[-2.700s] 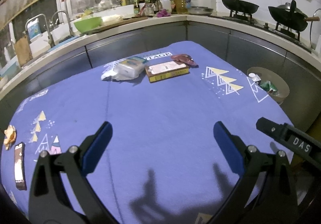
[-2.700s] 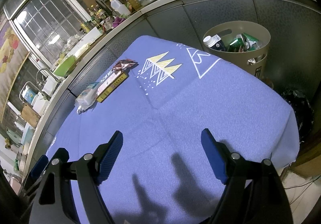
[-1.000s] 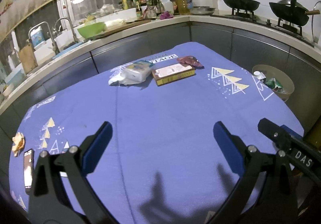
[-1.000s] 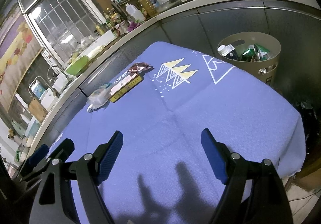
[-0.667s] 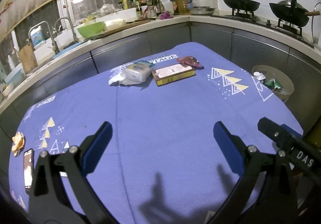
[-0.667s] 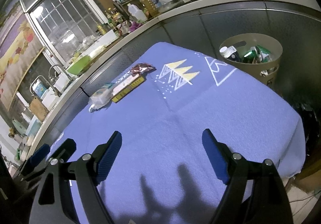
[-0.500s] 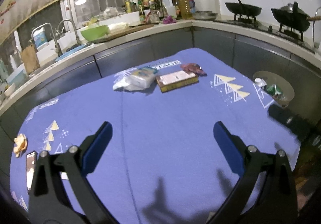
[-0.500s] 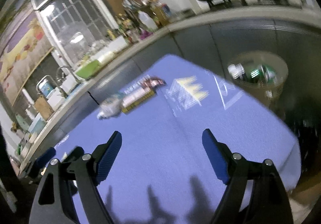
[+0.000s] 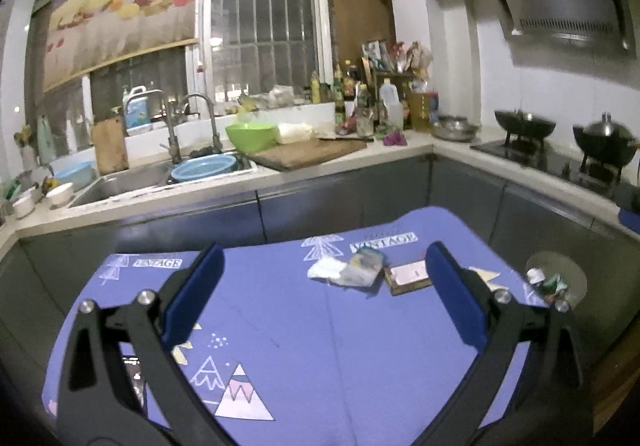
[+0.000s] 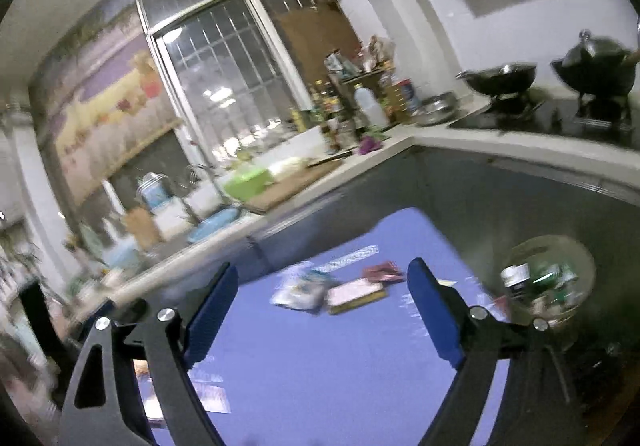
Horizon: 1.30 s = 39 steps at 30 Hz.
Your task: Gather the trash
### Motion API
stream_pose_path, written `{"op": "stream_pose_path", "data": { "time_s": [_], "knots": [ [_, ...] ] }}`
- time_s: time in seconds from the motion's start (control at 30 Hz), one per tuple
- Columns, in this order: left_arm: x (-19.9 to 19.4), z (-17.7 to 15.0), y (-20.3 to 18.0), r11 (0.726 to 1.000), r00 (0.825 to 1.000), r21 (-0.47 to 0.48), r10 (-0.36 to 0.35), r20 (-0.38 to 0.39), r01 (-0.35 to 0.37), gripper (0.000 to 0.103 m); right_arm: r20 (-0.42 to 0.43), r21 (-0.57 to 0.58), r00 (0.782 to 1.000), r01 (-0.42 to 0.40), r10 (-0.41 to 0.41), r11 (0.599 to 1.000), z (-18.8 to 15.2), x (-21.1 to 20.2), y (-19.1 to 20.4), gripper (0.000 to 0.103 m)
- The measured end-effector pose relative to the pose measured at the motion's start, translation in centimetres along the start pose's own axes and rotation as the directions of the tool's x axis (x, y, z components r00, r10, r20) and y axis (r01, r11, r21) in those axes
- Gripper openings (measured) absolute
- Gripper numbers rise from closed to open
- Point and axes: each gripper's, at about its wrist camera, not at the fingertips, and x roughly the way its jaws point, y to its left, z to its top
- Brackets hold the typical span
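Observation:
A crumpled plastic packet (image 9: 352, 269) and a flat cardboard box (image 9: 408, 276) lie at the far side of the purple tablecloth (image 9: 320, 346). In the right wrist view the packet (image 10: 300, 292), the box (image 10: 356, 296) and a dark red wrapper (image 10: 382, 271) are blurred. A beige trash bin (image 9: 558, 278) with several pieces of trash stands off the table's right edge; it also shows in the right wrist view (image 10: 552, 278). My left gripper (image 9: 320, 294) is open and empty, high above the table. My right gripper (image 10: 320, 310) is open and empty too.
A steel counter wraps behind the table with a sink (image 9: 132, 182), a green bowl (image 9: 250, 135), a cutting board (image 9: 312, 154), bottles and two woks (image 9: 524, 124) on a stove. A small object (image 9: 132, 370) lies at the table's near left.
Both grippers have risen and tilted up, so the table sits lower in both views and the window and walls fill the upper part. The right wrist view is motion-blurred. Both stay open.

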Motion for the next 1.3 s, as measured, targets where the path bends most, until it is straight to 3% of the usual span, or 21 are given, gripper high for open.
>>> {"op": "stream_pose_path", "data": {
  "time_s": [0.23,0.4,0.5,0.87,1.1,1.3],
  "knots": [
    [-4.2,1.4,1.1,1.0,0.997,0.013,0.019,0.07,-0.02,0.097,0.076,-0.004,0.991,-0.11,0.11,0.994,5.0,-3.8,4.0,0.083],
    [-6.5,1.8,2.1,1.0,0.995,-0.013,0.003,0.104,-0.002,0.097,0.109,-0.084,0.986,-0.114,0.123,0.99,5.8,-5.6,6.6,0.084],
    [-6.4,1.5,1.7,1.0,0.996,-0.025,-0.001,0.085,0.003,0.097,0.102,-0.13,0.984,-0.133,0.146,0.983,5.4,-5.5,7.5,0.085],
    [-2.6,-1.7,-0.7,1.0,0.999,-0.002,0.003,-0.041,-0.003,0.097,-0.031,-0.097,0.984,-0.177,0.174,0.98,3.8,0.4,7.2,0.085],
    [0.1,-0.7,-0.2,0.999,0.996,-0.037,0.011,-0.09,-0.015,0.097,-0.083,-0.072,0.98,-0.188,0.182,0.98,3.6,3.1,6.3,0.085],
    [0.5,0.4,-0.5,0.999,0.997,-0.05,-0.001,-0.075,-0.002,0.097,-0.123,-0.031,0.978,-0.171,0.166,0.985,2.9,4.5,4.4,0.085]
  ]
}}
